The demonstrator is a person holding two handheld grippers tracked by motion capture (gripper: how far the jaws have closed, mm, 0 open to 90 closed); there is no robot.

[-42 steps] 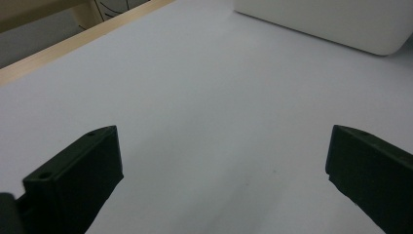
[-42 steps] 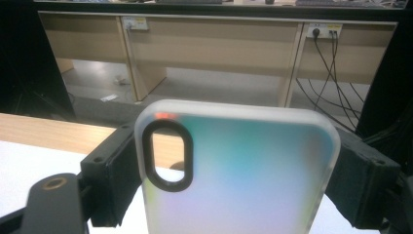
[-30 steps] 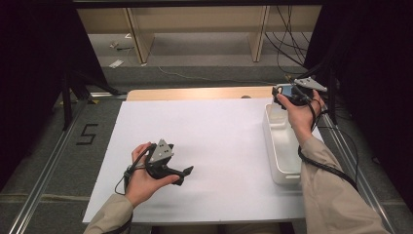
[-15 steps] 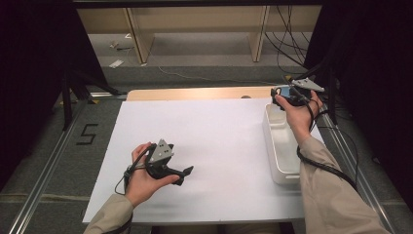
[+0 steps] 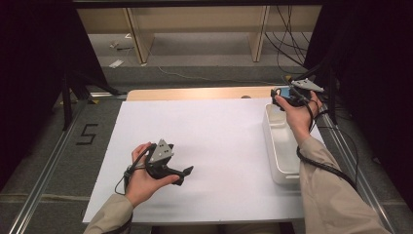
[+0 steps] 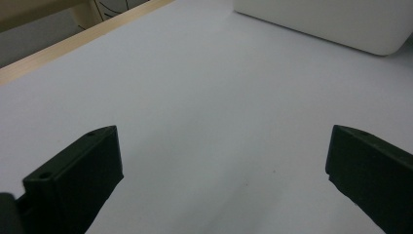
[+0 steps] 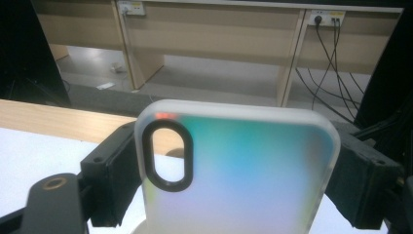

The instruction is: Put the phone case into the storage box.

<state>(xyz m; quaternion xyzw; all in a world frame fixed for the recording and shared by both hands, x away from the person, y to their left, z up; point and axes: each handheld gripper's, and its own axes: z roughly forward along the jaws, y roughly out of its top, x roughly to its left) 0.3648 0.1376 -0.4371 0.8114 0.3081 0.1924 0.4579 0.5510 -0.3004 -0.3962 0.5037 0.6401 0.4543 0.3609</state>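
The phone case (image 7: 238, 170), a frosted shell with a blue-green sheen and an oval camera cut-out, sits clamped between the two black jaws of the right claw (image 7: 234, 175), one jaw pressing on each long side. In the high view the case shows as a small blue patch (image 5: 284, 92) at the front of the right claw (image 5: 280, 96), which the person's right hand (image 5: 298, 113) holds raised over the far end of the white tray (image 5: 280, 146). Whether the case hangs above the tray's hollow or just past its far rim cannot be told from these angles.

The tray lies along the right edge of the white worktop (image 5: 219, 141), and what shows of its inside looks bare, though the right sleeve (image 5: 331, 195) crosses its near part.

Well apart, on the near left of the worktop, the left hand (image 5: 143, 178) holds the left claw (image 5: 187, 171) low over the sheet. In its own view the left claw (image 6: 221, 170) stands wide, with nothing between its jaws but bare white surface, and a corner of the tray (image 6: 341, 24) lies farther off.

As a judgement, the pick-up is done: the case is off the surface and firmly gripped. What is left is carrying it to its place, setting it down and letting go. The left claw seems to have no share in the work at this point.
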